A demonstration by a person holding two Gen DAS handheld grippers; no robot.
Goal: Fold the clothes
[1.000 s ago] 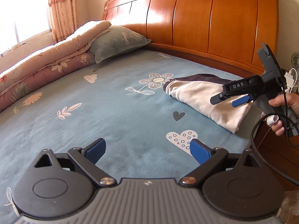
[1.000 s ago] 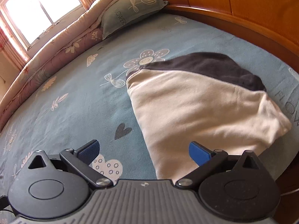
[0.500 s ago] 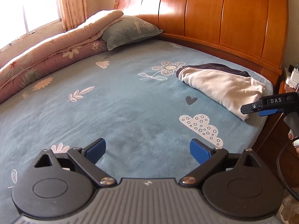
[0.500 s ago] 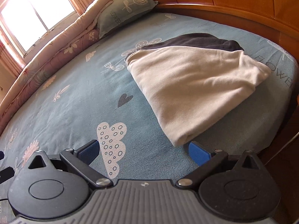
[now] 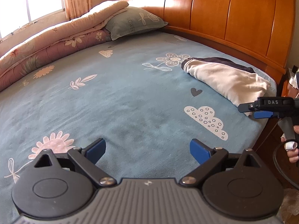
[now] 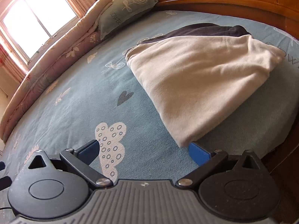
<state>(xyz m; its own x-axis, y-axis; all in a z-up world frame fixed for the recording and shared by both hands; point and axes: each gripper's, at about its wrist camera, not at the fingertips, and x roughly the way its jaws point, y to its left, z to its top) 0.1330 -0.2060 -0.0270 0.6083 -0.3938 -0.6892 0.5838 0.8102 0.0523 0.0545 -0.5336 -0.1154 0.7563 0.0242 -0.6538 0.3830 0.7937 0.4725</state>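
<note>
- The left gripper point(image 5: 147, 150) hangs over the near part of the bed with its blue-tipped jaws spread wide and nothing between them; below it lies bare blue sheet point(image 5: 115, 100).
- The right gripper point(image 6: 143, 152) is spread just as wide and also holds nothing. Its right fingertip point(image 6: 197, 153) sits just at the near corner of the folded garment point(image 6: 196, 85); whether it touches the cloth I cannot tell from this angle.
- In the left wrist view that right gripper point(image 5: 257, 110) comes in from the right edge, seen side-on, its black body marked "DAS", with a person's hand point(image 5: 291, 145) on the grip below it and a black cable looping down.
- The folded garment point(image 5: 228, 78) is cream on top with a dark layer showing along its far edge. It lies flat on the right side of the bed, near the mattress edge and close to the headboard.
- A white dotted cloud print point(image 6: 110, 141) sits on the sheet between the right gripper's fingers, and a dark heart print point(image 6: 125, 97) lies just left of the garment.
- Far left, a grey-green pillow point(image 5: 132, 22) leans against a rolled quilt point(image 5: 56, 43) that runs along the window side.
- The orange wooden headboard point(image 5: 233, 13) stands across the far end, and a window point(image 6: 31, 24) glares bright at the far left.
</note>
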